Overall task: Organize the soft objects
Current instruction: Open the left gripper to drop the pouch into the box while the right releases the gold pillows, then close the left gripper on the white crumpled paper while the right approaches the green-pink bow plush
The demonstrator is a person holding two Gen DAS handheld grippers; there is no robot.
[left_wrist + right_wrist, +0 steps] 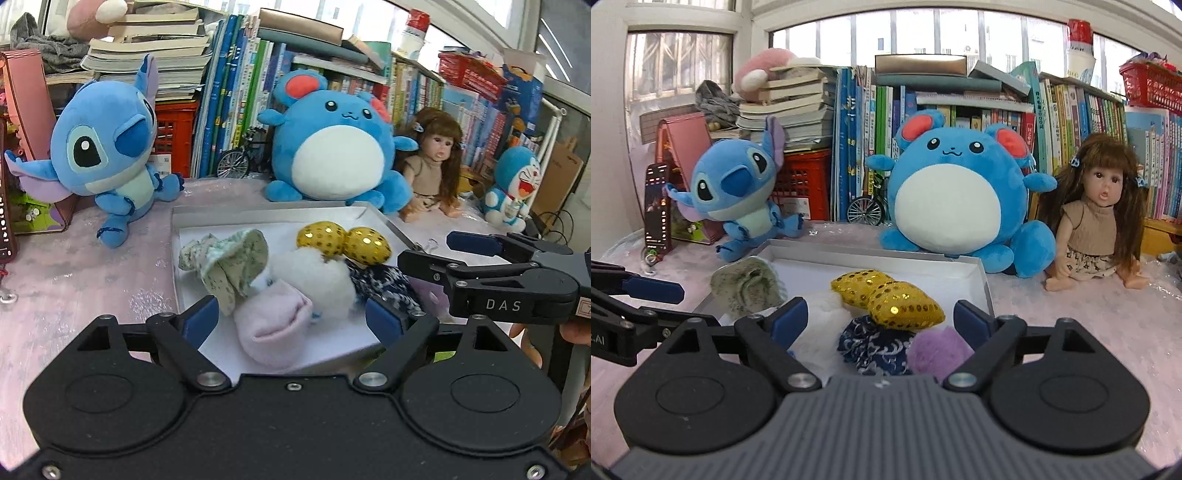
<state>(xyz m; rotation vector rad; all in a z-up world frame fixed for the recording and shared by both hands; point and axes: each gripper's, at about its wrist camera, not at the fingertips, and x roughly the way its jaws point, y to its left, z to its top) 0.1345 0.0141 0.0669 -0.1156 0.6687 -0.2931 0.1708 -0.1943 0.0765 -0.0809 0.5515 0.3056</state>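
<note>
A shallow white tray [258,218] [964,267] on the pink table holds several soft things: a green spotted cloth [229,262] [746,288], a pale pink sock [273,325], a white fluffy ball [317,277] [820,314], a gold sequin bow [343,240] [890,295], a navy patterned scrunchie [384,284] [871,347] and a purple pompom [938,350]. My left gripper [295,319] is open, its fingers either side of the pink sock. My right gripper [881,321] is open over the scrunchie and pompom; it shows in the left wrist view [424,254].
Behind the tray sit a Stitch plush [107,155] [738,199], a round blue plush [336,147] [960,199], a doll [432,162] [1097,214] and a Doraemon plush [513,184]. Books line the back. A phone [657,210] stands at left.
</note>
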